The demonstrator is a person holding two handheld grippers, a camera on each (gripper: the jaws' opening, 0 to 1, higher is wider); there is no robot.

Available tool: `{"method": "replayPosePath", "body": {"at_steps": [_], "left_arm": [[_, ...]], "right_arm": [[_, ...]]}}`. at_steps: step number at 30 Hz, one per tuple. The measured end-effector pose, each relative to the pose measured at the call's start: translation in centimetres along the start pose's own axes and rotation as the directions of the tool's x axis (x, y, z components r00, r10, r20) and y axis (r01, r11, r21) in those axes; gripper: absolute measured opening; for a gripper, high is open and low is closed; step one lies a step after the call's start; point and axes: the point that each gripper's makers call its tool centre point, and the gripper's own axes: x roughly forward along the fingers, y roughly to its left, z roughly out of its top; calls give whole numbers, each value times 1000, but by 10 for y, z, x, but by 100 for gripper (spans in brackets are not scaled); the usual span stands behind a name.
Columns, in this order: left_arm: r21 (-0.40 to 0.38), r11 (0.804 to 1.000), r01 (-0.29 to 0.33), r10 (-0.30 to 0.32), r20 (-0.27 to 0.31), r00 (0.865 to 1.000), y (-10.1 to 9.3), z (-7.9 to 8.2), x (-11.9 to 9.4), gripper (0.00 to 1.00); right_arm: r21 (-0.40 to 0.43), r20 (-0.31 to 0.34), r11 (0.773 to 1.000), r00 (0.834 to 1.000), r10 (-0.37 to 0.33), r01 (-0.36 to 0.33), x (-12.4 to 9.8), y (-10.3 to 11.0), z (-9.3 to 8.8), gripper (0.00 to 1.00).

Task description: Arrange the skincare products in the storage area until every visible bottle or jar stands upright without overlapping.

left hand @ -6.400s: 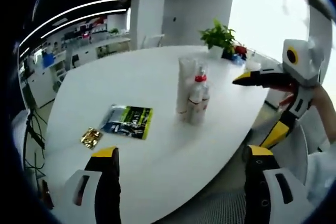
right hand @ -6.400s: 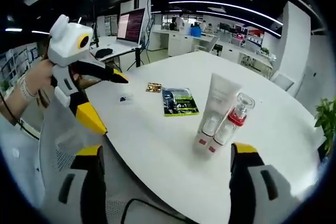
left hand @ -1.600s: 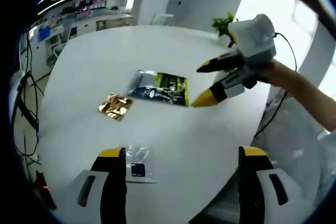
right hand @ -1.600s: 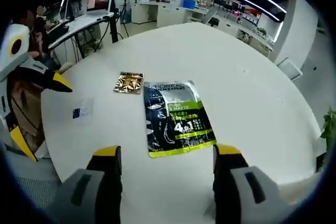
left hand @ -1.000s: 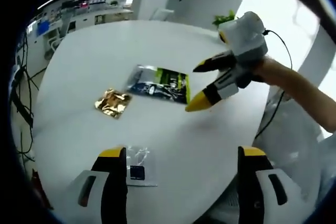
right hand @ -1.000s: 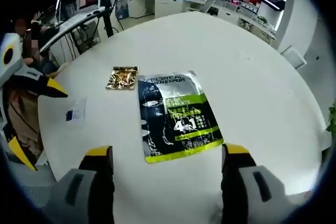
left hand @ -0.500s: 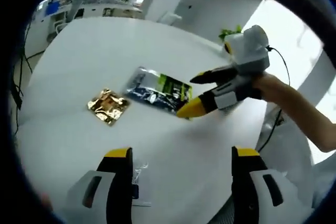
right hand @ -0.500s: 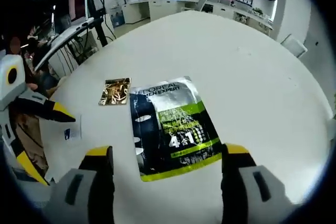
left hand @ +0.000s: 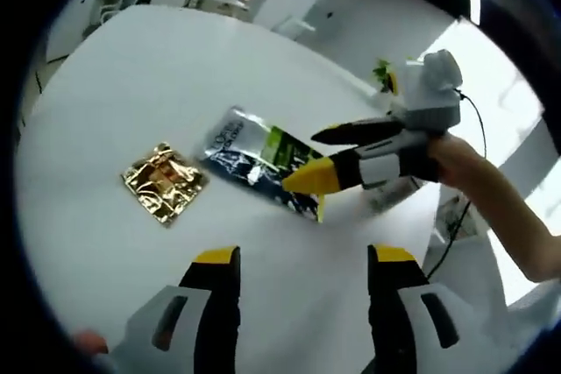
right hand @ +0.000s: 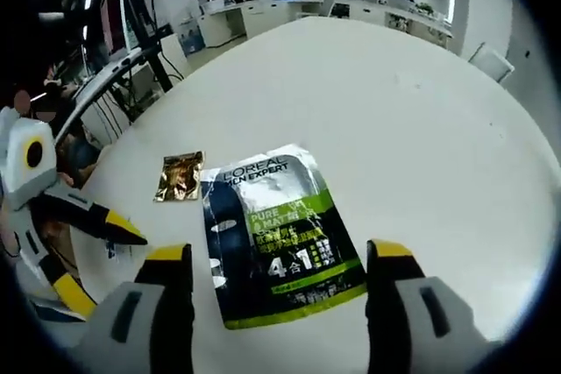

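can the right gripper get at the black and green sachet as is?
Probably yes. The right gripper is open, its jaws either side of the black and green sachet, which lies flat on the white table with nothing on top. The gold packet lies apart, beside it.

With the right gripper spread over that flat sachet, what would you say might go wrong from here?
The black-and-green foil sachet lies flat on the white round table, so the open right gripper may slide over it without catching an edge. Pushing it could also nudge the small gold foil packet lying close beside it.
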Motion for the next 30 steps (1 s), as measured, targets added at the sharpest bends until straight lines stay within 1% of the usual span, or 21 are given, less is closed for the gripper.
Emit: {"method": "replayPosePath", "body": {"at_steps": [1,4,7,8,9,12,14,17,19,22,30], "left_arm": [[-11,1000,8,-8,-4,1000,-1,0,2,52],[-28,1000,10,-10,1,1000,0,1,5,52],[-41,999,7,-7,0,1000,2,2,8,52],[-49,999,7,-8,-2,1000,2,2,9,52],[-60,998,12,-12,-4,1000,3,3,10,52],[-79,997,2,-2,6,1000,7,6,13,53],[-90,996,-10,11,8,1000,14,8,15,53],[-102,995,-12,14,16,1000,13,8,14,53],[-121,993,-10,13,24,1000,13,10,12,52],[-124,992,-15,19,25,999,15,10,13,51],[-134,991,-13,18,37,999,12,10,16,50]], "right_arm": [[0,-7,1000,1000,-2,2,1,-1,-1,81],[-2,-18,1000,1000,3,-3,5,-3,-2,81],[13,-11,999,999,32,-32,9,0,-2,81],[36,-8,998,999,43,-42,10,1,-1,81],[40,-1,998,999,43,-43,10,2,0,81],[33,2,998,999,48,-48,12,2,4,79],[18,-19,999,998,52,-52,11,2,3,78],[17,-27,998,997,67,-67,10,7,2,77],[4,-33,998,997,64,-64,9,8,-1,77],[-14,-46,998,997,63,-63,7,11,-5,76],[-44,-64,997,996,66,-69,2,17,-14,69]]}}
